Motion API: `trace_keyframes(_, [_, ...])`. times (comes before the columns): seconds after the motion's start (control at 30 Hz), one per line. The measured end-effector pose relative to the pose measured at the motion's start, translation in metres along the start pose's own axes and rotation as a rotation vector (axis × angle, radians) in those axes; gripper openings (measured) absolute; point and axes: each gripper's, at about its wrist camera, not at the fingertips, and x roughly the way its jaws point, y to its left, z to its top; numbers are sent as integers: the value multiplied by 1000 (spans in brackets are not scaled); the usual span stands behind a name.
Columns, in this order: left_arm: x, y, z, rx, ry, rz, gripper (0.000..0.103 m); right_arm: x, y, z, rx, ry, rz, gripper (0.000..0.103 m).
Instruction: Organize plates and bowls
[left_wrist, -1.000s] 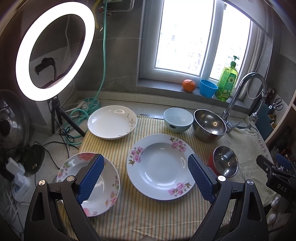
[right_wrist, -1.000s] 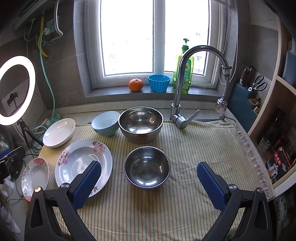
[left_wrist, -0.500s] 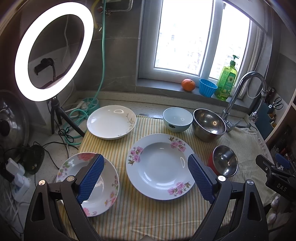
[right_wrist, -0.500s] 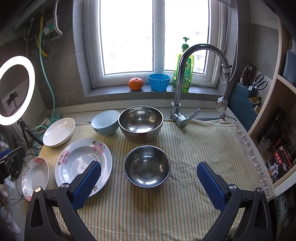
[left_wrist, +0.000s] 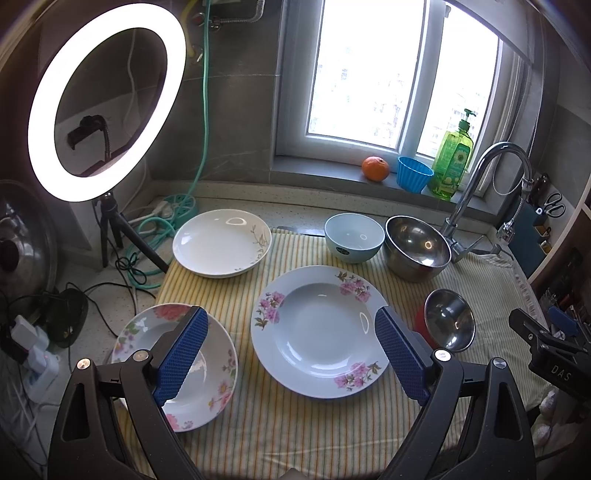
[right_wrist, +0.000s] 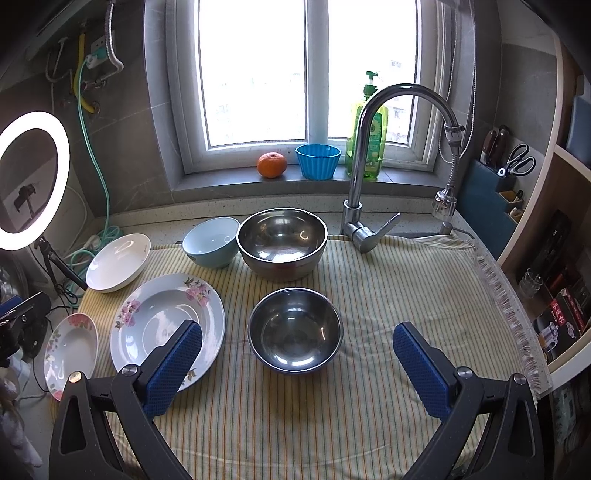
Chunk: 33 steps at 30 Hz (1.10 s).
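Note:
On a striped cloth lie a large blue floral plate (left_wrist: 317, 328) (right_wrist: 166, 325), a small pink-flowered plate (left_wrist: 218, 369) (right_wrist: 70, 350) at the front left and a white plate (left_wrist: 221, 242) (right_wrist: 118, 260) behind it. A light blue bowl (left_wrist: 352, 236) (right_wrist: 212, 240), a large steel bowl (left_wrist: 417, 247) (right_wrist: 282, 242) and a small steel bowl (left_wrist: 448, 319) (right_wrist: 295, 328) stand to the right. My left gripper (left_wrist: 291, 349) is open and empty above the large plate's near side. My right gripper (right_wrist: 297, 365) is open and empty, just before the small steel bowl.
A tap (right_wrist: 373, 162) stands behind the cloth. An orange (right_wrist: 272, 164), a blue cup (right_wrist: 317, 160) and a soap bottle (right_wrist: 365, 147) sit on the sill. A ring light (left_wrist: 107, 99) on a tripod, cables and a hose crowd the left. Shelves (right_wrist: 554, 258) stand right.
Almost nothing has changed. Both views have drifted very slightly; the grippers stay open and no dish has moved.

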Motion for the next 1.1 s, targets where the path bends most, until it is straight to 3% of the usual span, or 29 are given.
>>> trace_keyframes(1.1, [18, 8, 1, -3, 39, 8, 92, 26, 3, -1, -16, 52, -1, 102])
